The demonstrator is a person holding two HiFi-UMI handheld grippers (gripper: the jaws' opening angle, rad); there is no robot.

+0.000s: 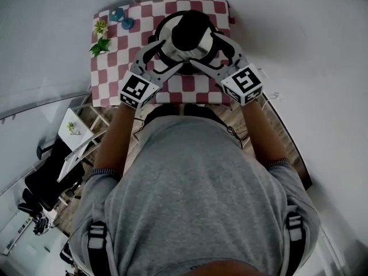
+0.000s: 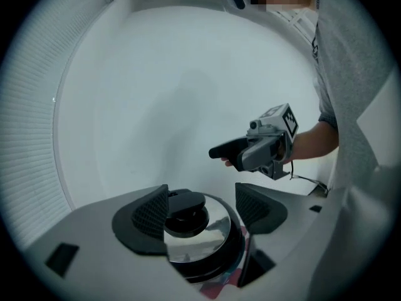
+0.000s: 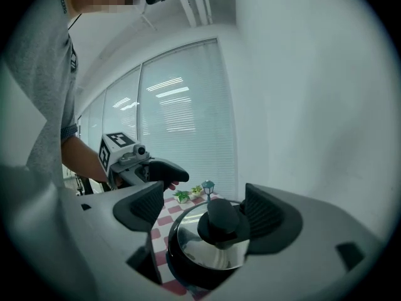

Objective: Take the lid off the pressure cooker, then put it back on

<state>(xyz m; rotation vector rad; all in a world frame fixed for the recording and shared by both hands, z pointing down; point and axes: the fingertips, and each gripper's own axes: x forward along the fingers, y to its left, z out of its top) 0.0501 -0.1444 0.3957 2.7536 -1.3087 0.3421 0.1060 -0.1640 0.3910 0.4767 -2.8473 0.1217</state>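
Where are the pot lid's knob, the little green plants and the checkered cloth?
lid knob point(image 3: 220, 219): right gripper view, on the knob's black top.
green plants point(image 1: 102, 45): head view, on the nearer one's leaves.
checkered cloth point(image 1: 112, 76): head view, on a bare patch near its left edge.

A red-and-white checked tablecloth point(image 1: 115, 73) is spread out, with little green potted plants point(image 1: 101, 46) and teal lamp figurines point(image 1: 127, 23) parked near one corner.

Pressure cooker point(image 3: 182, 269): dark round body, upright, on red-white checked cloth point(image 1: 195, 88), top centre of head view. Lid point(image 1: 171, 49): shiny steel, black knob point(image 1: 191, 30) in middle, sits level on cooker, closed.
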